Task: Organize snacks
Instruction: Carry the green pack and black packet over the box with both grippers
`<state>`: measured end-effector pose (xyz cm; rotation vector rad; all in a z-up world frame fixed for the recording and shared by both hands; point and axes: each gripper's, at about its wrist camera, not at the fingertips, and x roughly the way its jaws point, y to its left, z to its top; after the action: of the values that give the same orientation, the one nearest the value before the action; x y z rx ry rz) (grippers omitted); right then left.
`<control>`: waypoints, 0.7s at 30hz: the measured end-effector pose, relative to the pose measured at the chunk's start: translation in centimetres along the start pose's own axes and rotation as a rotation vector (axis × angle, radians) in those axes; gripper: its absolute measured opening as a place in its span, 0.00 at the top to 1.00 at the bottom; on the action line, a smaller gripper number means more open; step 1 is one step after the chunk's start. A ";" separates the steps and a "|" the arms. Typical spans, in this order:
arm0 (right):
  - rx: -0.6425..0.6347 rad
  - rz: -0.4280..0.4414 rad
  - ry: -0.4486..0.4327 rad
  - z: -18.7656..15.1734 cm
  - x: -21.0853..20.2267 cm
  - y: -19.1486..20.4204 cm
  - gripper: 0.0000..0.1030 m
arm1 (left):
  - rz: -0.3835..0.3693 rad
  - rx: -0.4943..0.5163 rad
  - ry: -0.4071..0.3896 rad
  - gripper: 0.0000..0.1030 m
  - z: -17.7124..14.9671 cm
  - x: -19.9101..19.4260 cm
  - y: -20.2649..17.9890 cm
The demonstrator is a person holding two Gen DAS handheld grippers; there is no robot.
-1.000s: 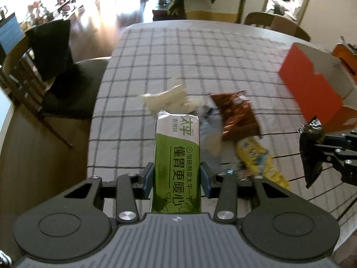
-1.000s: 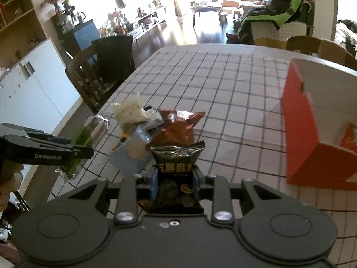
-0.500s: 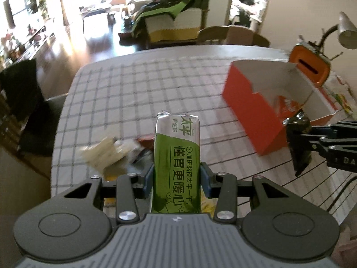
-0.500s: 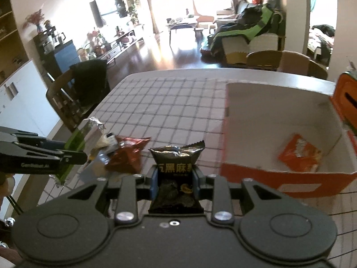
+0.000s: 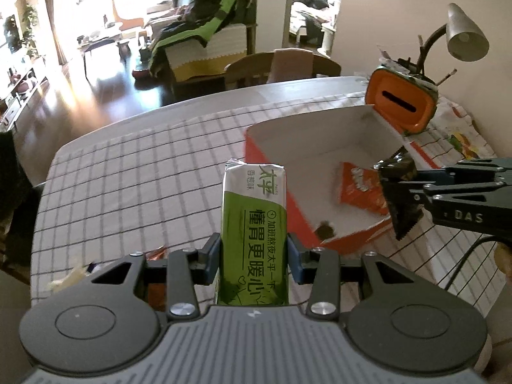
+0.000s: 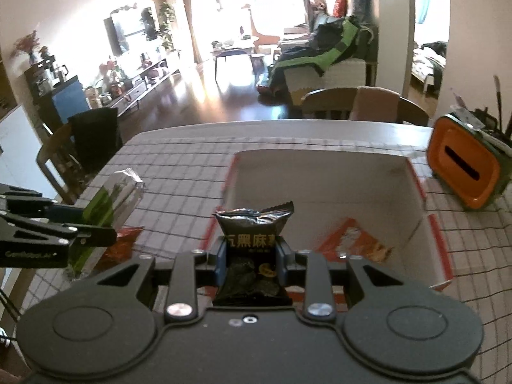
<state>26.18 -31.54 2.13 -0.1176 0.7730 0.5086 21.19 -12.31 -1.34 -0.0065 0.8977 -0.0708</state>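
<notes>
A: Checked worktop [image 5: 134, 172], orange box [image 6: 326, 172] holding just one orange snack packet [image 6: 352, 240]?

B: Yep. Left claw [image 5: 254, 256] grips green cracker pack [image 5: 254, 224], right claw [image 6: 251, 260] grips black snack bag [image 6: 252, 233] over the box. Only right view shows red packet [image 6: 123, 243] outside it.

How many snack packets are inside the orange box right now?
1: an orange packet lies on the floor of the orange box. The near wall and black packet may hide others.

Box [image 5: 272, 172] on table [image 5: 134, 172]; packet [image 5: 358, 188] in box; lamp [image 5: 460, 38] behind
</notes>
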 end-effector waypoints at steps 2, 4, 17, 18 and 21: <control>0.006 -0.006 0.012 0.3 0.6 -1.2 0.71 | -0.005 0.009 0.007 0.60 1.0 1.0 -1.2; 0.015 -0.017 0.025 0.6 1.4 -2.8 0.72 | -0.004 0.017 0.018 0.60 1.9 2.1 -2.2; -0.016 -0.078 0.107 1.5 6.2 -9.6 0.71 | 0.018 -0.002 0.160 0.60 6.8 11.2 -7.3; -0.017 -0.082 0.115 1.5 6.6 -10.0 0.72 | 0.021 -0.010 0.179 0.60 7.1 12.1 -7.5; -0.007 -0.080 0.142 1.4 7.9 -11.1 0.72 | 0.039 -0.013 0.226 0.60 7.7 14.3 -8.0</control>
<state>37.16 -37.68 -3.24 -0.1922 0.9014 0.4300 35.62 -21.42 -7.43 0.0070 1.1236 -0.0293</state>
